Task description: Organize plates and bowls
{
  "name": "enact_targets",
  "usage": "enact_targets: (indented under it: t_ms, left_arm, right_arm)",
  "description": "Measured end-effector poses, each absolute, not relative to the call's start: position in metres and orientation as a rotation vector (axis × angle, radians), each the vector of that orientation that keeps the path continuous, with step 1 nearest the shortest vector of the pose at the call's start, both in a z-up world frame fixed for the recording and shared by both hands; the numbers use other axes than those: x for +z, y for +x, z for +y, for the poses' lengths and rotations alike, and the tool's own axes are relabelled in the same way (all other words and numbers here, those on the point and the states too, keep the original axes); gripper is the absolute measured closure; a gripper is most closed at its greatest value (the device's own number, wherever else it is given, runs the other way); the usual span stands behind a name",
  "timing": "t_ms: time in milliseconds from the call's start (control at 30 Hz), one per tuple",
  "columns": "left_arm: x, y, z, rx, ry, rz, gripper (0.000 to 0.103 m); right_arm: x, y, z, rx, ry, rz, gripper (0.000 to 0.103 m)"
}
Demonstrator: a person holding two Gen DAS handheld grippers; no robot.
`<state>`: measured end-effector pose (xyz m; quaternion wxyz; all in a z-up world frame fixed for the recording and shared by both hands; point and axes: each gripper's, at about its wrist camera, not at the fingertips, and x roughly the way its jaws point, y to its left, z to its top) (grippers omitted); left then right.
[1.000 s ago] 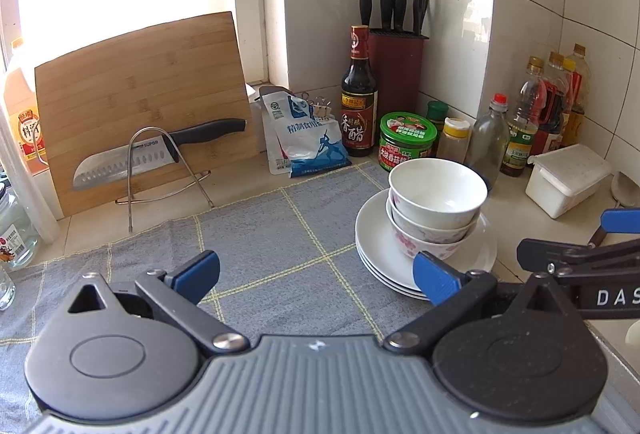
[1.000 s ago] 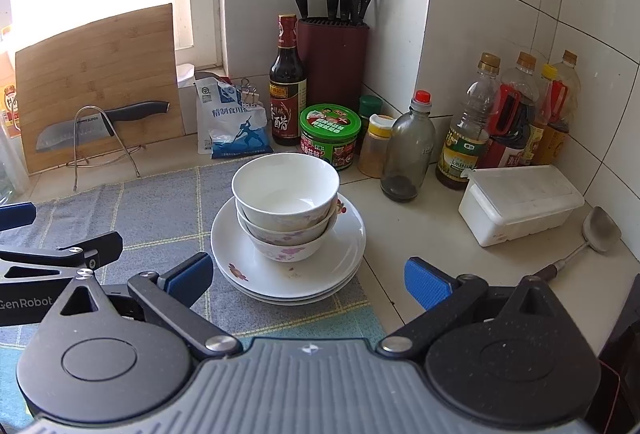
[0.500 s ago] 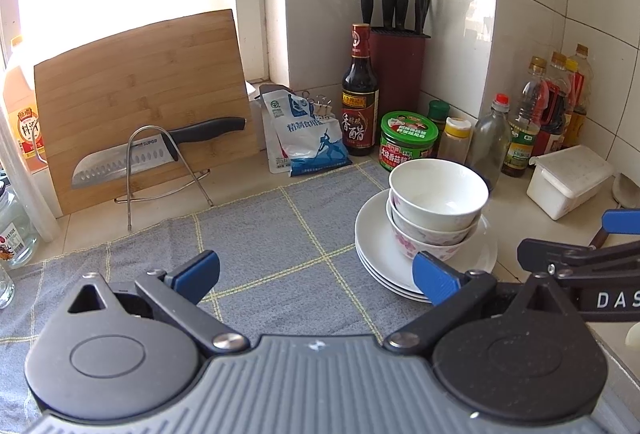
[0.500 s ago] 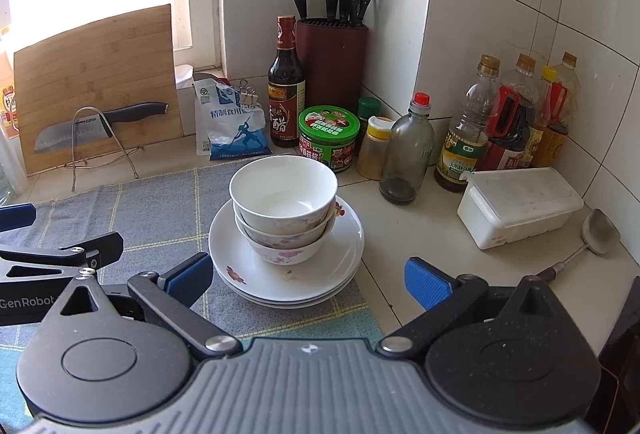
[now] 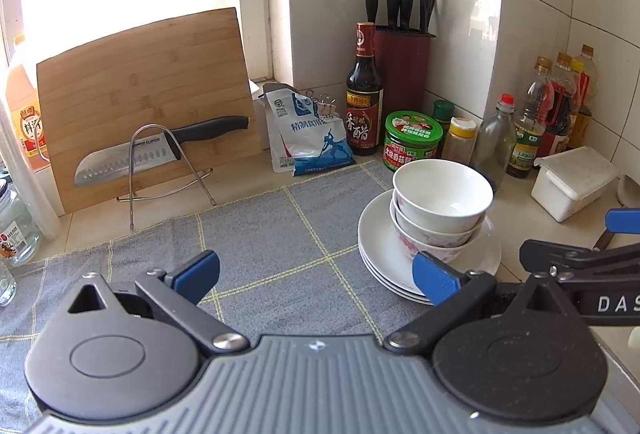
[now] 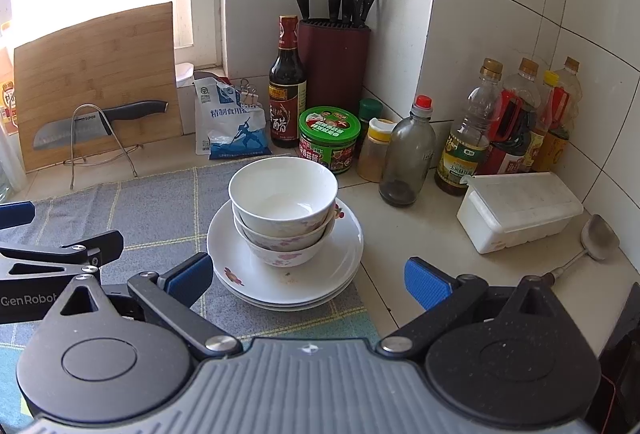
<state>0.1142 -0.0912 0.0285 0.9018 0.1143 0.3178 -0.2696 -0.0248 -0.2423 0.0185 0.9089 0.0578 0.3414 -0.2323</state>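
A stack of white bowls (image 6: 283, 194) with pink flower print sits nested on a stack of white plates (image 6: 344, 258), at the right edge of a grey checked cloth (image 6: 160, 202). In the left wrist view the bowls (image 5: 442, 194) and plates (image 5: 376, 238) lie to the right. My right gripper (image 6: 308, 280) hovers open just in front of the plates, holding nothing. My left gripper (image 5: 316, 272) is open over the cloth (image 5: 260, 234), its right fingertip near the plates' rim. Each gripper shows at the edge of the other's view.
Behind the stack stand a green-lidded jar (image 6: 329, 138), a vinegar bottle (image 6: 287, 90), a knife block (image 6: 334, 62), a salt bag (image 6: 230, 122) and oil bottles (image 6: 516, 122). A white lidded box (image 6: 520, 210) and a spoon (image 6: 592, 238) lie right; a cutting board (image 5: 144, 94) and knife rack (image 5: 160, 150) stand left.
Both views have crept slightly nearer to the stack of bowls and plates. Both grippers stay open and nothing on the counter has moved.
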Motion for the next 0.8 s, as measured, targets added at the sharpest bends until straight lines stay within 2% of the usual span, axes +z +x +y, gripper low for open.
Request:
enact_targets:
  t_ms: [800]
  left_arm:
    - [0.0299,0.1152,-0.09,-0.546,0.241,0.656,0.001]
  right_arm:
    - [0.0183,-0.023,-0.2386,-0.478,0.116,0.7,0.0]
